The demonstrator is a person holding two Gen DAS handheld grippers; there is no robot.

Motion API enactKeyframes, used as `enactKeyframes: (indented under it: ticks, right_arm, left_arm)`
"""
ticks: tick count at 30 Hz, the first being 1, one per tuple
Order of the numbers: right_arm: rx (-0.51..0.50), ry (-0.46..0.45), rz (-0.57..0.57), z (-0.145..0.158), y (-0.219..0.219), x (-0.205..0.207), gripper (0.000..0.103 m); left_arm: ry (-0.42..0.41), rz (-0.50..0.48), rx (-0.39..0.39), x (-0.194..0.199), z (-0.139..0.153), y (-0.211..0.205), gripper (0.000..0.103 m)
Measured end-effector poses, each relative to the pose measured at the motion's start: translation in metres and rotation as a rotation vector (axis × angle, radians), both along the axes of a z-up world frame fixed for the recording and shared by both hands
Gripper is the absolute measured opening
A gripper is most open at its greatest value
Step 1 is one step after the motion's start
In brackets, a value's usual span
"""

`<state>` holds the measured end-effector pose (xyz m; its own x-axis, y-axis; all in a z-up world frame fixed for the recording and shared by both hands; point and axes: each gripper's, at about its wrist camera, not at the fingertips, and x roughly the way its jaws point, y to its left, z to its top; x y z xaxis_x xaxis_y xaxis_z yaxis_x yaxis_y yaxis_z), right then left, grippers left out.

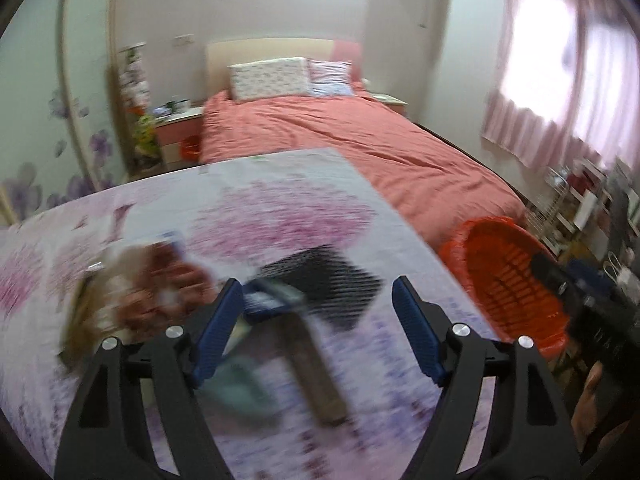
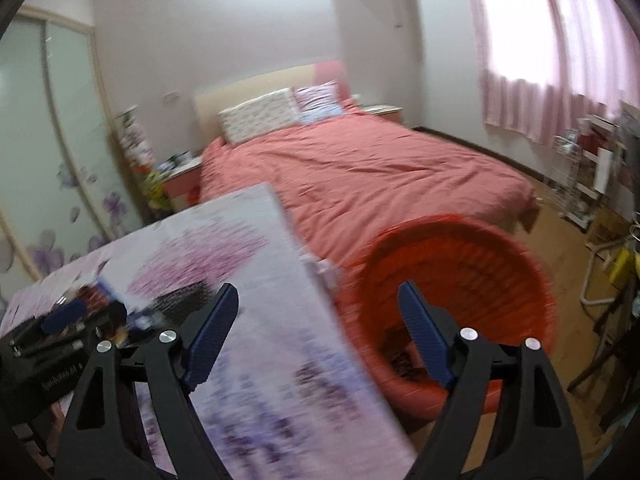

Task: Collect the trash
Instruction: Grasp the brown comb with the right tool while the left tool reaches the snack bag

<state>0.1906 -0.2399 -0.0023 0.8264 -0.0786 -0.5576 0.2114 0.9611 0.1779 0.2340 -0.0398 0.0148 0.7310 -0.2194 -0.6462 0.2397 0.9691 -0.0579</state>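
Observation:
Both views are motion-blurred. My left gripper (image 1: 318,320) is open and empty over a table with a floral cloth (image 1: 280,208). Under it lie a brown stick-like wrapper (image 1: 316,364), a blue-and-white packet (image 1: 268,300), a pale green piece (image 1: 236,388) and a black mesh patch (image 1: 332,284). A crumpled brown-red snack wrapper (image 1: 160,292) lies to the left. My right gripper (image 2: 318,328) is open and empty, over the table's right edge (image 2: 320,300), beside the orange trash basket (image 2: 460,272). The basket also shows in the left wrist view (image 1: 508,280).
A bed with a salmon cover (image 1: 360,140) stands behind the table. A nightstand (image 1: 176,124) is at its left, a cluttered shelf (image 2: 592,168) by the pink curtains at right. The left gripper's body (image 2: 52,340) shows at the right view's left.

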Motion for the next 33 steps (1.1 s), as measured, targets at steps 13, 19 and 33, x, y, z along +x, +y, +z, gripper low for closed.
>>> enactKeyframes:
  ticks: [13, 19, 33]
  right_arm:
    - [-0.046, 0.151, 0.252, -0.043, 0.106, 0.025, 0.063]
    - [-0.074, 0.229, 0.263, -0.064, 0.123, 0.032, 0.057]
    - [-0.142, 0.268, 0.276, -0.074, 0.147, 0.04, 0.033]
  left_arm:
    - [-0.007, 0.28, 0.0, -0.028, -0.001, 0.145, 0.076]
    - [0.027, 0.341, -0.017, -0.035, -0.015, 0.179, 0.076]
    - [0.061, 0.358, -0.022, -0.034, -0.038, 0.19, 0.076]
